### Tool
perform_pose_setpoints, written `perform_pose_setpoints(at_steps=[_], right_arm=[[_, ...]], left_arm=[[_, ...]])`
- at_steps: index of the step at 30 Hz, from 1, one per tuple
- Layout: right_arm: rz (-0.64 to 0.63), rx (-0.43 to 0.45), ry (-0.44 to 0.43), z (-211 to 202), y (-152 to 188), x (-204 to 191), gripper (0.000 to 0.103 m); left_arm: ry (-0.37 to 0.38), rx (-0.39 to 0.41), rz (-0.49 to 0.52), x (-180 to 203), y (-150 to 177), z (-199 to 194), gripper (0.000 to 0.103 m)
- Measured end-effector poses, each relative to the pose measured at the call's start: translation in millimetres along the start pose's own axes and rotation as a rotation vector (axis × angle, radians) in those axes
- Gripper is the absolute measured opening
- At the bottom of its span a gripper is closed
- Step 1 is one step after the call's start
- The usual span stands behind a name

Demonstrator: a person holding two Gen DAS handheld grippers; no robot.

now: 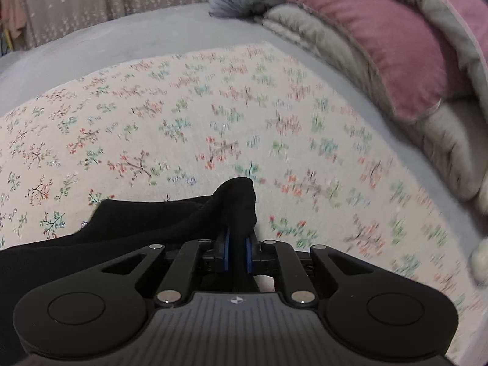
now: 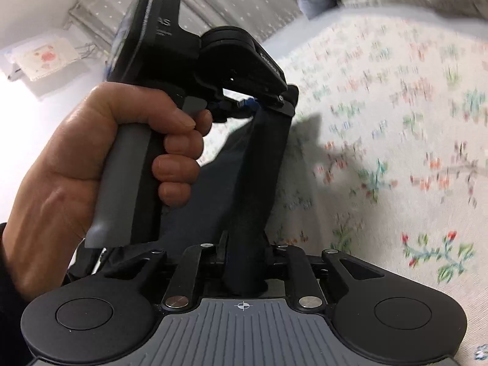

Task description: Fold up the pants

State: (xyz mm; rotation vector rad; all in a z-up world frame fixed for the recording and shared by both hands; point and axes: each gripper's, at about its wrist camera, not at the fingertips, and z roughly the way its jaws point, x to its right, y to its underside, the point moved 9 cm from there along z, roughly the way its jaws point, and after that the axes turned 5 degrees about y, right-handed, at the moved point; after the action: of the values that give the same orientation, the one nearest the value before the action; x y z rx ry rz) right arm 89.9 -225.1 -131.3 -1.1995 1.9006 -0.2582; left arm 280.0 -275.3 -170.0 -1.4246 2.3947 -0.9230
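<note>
The bed (image 1: 128, 39), grey, fills both views, with a floral sheet (image 1: 213, 116) spread over most of it. At two o'clock in the left wrist view lies a pile of bedding: a pink pillow (image 1: 381, 45) on pale quilts (image 1: 335, 48), well apart from the work.

The pants (image 1: 128, 225), black, lie partly on the sheet at eight o'clock in that view, with one edge drawn up into a peak at centre. In the right wrist view the same cloth hangs as a taut dark band from twelve o'clock down to six, clear of the sheet.

A hand (image 2: 91, 152) grips the handle of the left gripper (image 2: 244, 103), seen at eleven o'clock from the right wrist. Its jaws are nearly pressed together, pinching a bunched fold of pants between the blue pads (image 1: 226, 238). The right gripper (image 2: 244, 256) also has its jaws close together, with the band of pants running between them; they appear to pinch it.

This looks like an early lift, both edges raised to carry one half over the other.

Risks, as I judge them: each hold takes a thick bunch near the jaw tips, so a pull between the two grippers could slip the cloth out. Uneven lifting would skew the fold. The trailing part may drag and wrinkle the sheet.
</note>
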Motion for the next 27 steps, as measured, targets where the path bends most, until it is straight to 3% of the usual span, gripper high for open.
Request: perform_pose_setpoints(at_steps=[4, 9, 16, 22, 27], right_arm=[[-0.055, 0.066, -0.005, -14, -10, -14, 0.015], [-0.07, 0.06, 0.055, -5, -10, -9, 0.015], [-0.528, 0.214, 0.249, -10, -1, -78, 0.015], [-0.726, 0.322, 0.295, -6, 11, -142, 0.015], [-0.847, 0.372, 0.276, 13, 32, -196, 0.015]], left_arm=[[0.026, 0.081, -0.006, 0, -13, -30, 0.026], [0.121, 0.069, -0.072, -23, -15, -28, 0.026], [0.235, 0.138, -0.05, -49, -18, -66, 0.025], [0.268, 0.208, -0.094, -107, -16, -111, 0.025], [0.25, 0.256, -0.159, -173, 0, -142, 0.025]])
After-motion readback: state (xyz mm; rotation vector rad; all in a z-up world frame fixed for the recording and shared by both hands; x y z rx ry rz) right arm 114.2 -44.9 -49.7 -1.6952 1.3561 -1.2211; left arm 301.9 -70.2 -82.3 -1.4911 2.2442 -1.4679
